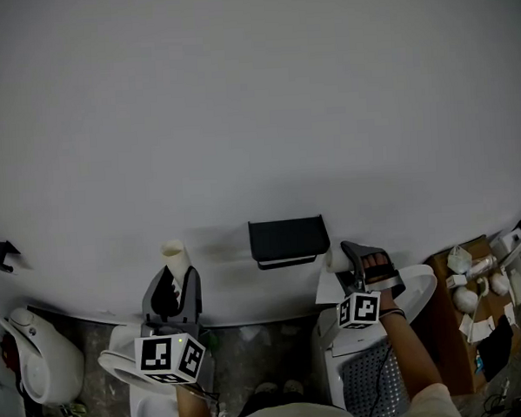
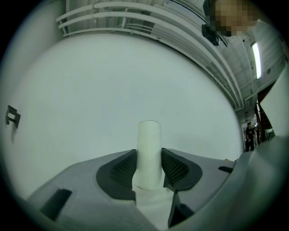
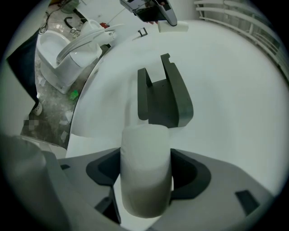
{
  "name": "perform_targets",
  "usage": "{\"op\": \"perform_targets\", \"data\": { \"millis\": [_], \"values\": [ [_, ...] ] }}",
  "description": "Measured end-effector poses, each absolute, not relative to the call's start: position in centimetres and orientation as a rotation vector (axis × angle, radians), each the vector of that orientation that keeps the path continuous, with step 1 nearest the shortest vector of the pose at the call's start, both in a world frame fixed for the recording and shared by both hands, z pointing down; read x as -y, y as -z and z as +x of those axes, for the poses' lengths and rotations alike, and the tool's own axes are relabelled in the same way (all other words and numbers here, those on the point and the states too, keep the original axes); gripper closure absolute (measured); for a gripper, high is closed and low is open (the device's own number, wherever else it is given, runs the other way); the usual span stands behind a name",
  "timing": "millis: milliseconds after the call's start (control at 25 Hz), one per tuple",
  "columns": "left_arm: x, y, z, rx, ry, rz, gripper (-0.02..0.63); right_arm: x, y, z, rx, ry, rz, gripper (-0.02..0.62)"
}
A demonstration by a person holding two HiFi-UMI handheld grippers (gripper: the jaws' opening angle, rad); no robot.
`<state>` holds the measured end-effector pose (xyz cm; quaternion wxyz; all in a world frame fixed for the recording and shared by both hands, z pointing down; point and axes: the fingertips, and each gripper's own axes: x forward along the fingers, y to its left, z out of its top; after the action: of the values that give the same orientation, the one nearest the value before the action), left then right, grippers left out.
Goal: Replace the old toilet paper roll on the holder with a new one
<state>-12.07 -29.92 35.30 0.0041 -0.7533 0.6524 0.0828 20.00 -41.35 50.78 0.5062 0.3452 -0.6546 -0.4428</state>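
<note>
Left gripper (image 1: 171, 291) is clamped on the bare tube (image 2: 149, 149), held upright and well left of the holder (image 1: 286, 239). I'd say it is parked there to keep the slot free. The holder sits empty on the wall, both side arms showing. Right gripper (image 1: 368, 272) is clenched around the new roll (image 3: 145, 176), fat and white between its jaws, near the holder's right side with the holder straight ahead of it. It looks poised to load, and the roll needs to go in squarely between those arms.
</note>
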Motion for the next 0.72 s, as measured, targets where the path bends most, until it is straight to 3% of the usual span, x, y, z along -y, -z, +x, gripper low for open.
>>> {"op": "perform_targets", "data": {
  "millis": [720],
  "values": [
    [27.6, -34.5, -12.0, -2.03, -0.175, -2.309, 0.43, 41.9, -51.5, 16.3, 1.626, 1.044, 0.868, 0.287]
  ]
}}
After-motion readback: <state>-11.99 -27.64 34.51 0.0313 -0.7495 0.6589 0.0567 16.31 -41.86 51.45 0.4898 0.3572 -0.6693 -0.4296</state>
